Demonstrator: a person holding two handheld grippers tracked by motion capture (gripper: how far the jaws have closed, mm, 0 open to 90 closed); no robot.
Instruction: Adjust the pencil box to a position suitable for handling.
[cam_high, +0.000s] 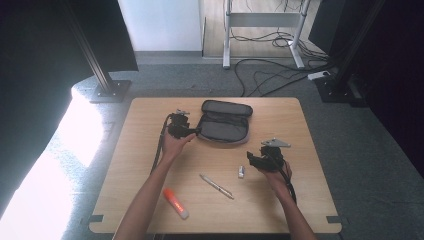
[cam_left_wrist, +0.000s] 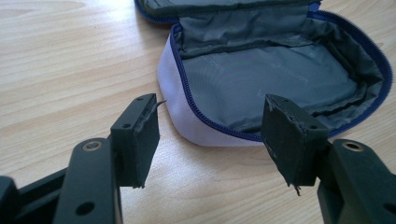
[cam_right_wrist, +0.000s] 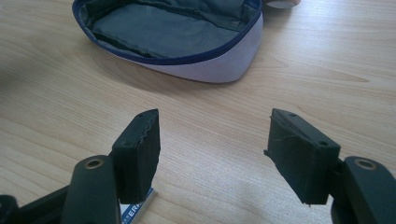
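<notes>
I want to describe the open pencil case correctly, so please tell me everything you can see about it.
The pencil case is a soft fabric pouch, pale lilac-grey outside, with a dark grey lining and a dark blue zipper around its rim. It lies unzipped and spread open on the wooden table, toward the far middle, its lid folded back. Inside it looks empty. The left tongs stand open at its near corner, one pad each side of that corner, not pressing. The right tongs are open and well apart from it.

Black two-jaw tongs (cam_high: 196, 131), brass-ringed screw holes, frayed pads (cam_left_wrist: 150, 126), trailing black cables.
</notes>
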